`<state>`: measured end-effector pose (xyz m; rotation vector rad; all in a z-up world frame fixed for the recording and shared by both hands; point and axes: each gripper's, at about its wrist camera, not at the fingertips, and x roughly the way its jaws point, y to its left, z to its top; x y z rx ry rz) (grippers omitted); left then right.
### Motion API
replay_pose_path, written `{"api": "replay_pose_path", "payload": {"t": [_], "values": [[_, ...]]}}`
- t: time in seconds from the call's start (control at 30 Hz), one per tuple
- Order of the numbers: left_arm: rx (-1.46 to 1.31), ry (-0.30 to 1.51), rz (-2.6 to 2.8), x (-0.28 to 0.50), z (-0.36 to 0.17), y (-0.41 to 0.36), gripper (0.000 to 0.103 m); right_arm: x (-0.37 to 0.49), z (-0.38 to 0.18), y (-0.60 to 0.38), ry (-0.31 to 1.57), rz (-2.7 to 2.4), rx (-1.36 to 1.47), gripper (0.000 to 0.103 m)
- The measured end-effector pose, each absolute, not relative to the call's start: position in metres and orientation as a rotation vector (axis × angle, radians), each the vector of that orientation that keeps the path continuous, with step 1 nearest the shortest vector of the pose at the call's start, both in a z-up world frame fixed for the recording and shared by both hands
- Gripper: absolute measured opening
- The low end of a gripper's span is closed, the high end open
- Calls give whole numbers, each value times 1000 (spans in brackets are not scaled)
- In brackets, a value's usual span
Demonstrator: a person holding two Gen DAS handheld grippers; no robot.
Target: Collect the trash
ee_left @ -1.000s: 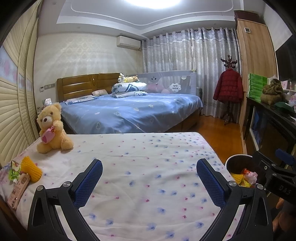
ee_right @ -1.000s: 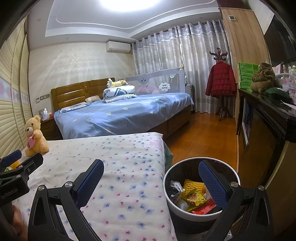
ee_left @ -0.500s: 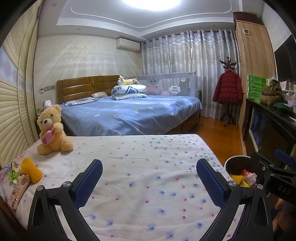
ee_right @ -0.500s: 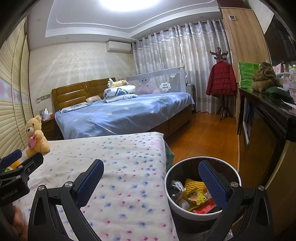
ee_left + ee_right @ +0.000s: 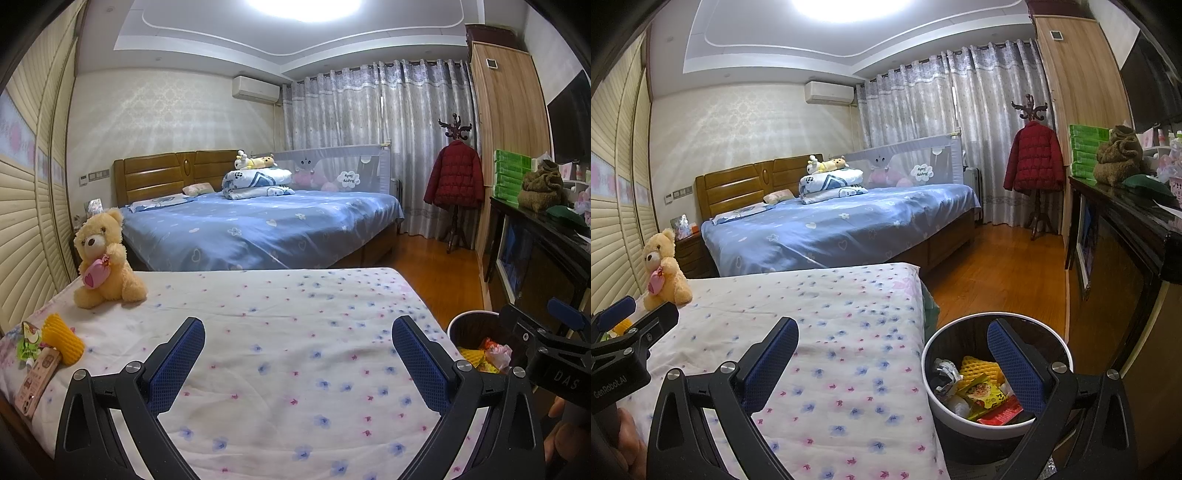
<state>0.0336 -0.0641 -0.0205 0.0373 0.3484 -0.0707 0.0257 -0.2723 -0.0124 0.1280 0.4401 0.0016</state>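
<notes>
A white-rimmed trash bin stands on the floor beside the flowered bed, holding yellow foam netting, wrappers and crumpled paper. My right gripper hangs open and empty, one finger over the bed, the other over the bin. My left gripper is open and empty above the flowered sheet. At the bed's far left lie a yellow foam net, a green snack wrapper and a flat pinkish box. The bin shows at the right of the left wrist view.
A yellow teddy bear sits on the bed's far left corner. A blue bed lies beyond. A dark cabinet lines the right side, with wooden floor between. Slatted wardrobe doors run along the left.
Both views have shifted only slightly, as if the grippers drifted a little; the jaws stay open and nothing on the bed or in the bin has moved.
</notes>
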Motion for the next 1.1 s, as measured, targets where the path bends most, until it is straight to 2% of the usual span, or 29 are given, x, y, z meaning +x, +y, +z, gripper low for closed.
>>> {"api": "replay_pose_path", "payload": {"t": [1.1], "values": [[35, 352, -72, 32, -20, -63, 102, 24, -14, -269, 445, 3, 129, 103]]}}
